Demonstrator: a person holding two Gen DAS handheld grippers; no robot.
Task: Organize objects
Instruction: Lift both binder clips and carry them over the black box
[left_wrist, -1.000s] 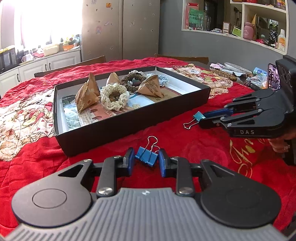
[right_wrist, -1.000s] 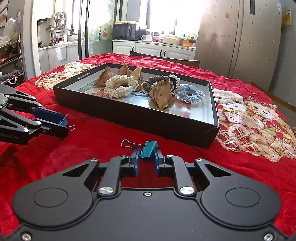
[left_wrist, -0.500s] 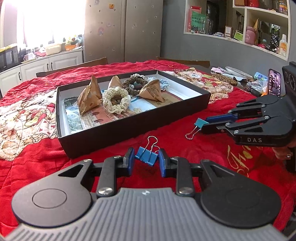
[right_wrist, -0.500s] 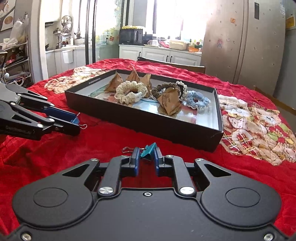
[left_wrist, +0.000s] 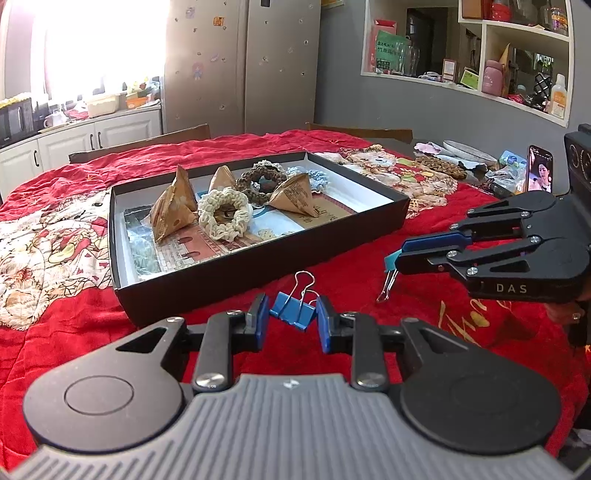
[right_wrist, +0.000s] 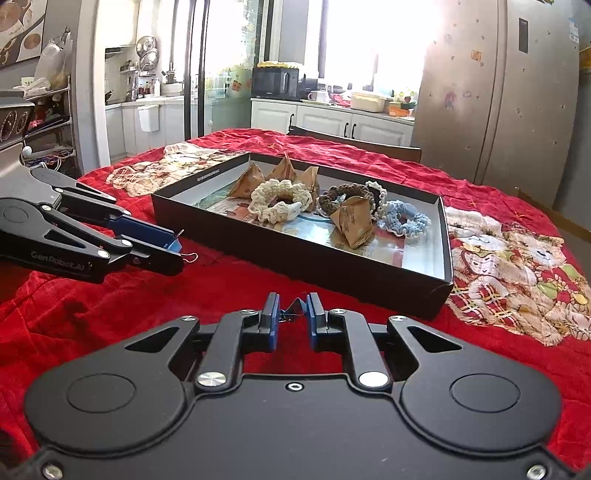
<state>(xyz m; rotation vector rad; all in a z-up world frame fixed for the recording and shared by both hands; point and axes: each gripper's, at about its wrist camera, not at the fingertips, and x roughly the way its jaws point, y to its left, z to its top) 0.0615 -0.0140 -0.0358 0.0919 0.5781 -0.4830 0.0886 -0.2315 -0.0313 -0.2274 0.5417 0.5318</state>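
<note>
My left gripper (left_wrist: 291, 321) is shut on a blue binder clip (left_wrist: 293, 314), whose wire handles stick up toward the box. In the right wrist view the same gripper (right_wrist: 177, 254) hovers at the left, over the red cloth. My right gripper (right_wrist: 292, 314) is shut on a teal binder clip (right_wrist: 295, 306), which is mostly hidden between the pads. From the left wrist view that right gripper (left_wrist: 397, 260) is at the right, and the teal clip's (left_wrist: 389, 263) handles hang down. A black shallow box (left_wrist: 258, 266) lies just beyond both grippers.
The box (right_wrist: 295, 258) holds brown paper pyramids (left_wrist: 173, 210), a cream crocheted ring (left_wrist: 223, 214), a brown ring and a light blue one (right_wrist: 404, 218). A red patterned cloth (right_wrist: 221, 284) covers the table. A phone (left_wrist: 539, 173) and clutter sit at the far right edge.
The right gripper has lifted slightly and drifted right. The teal clip's handles have swung from pointing sideways to hanging down. The left gripper holds its clip as before.
</note>
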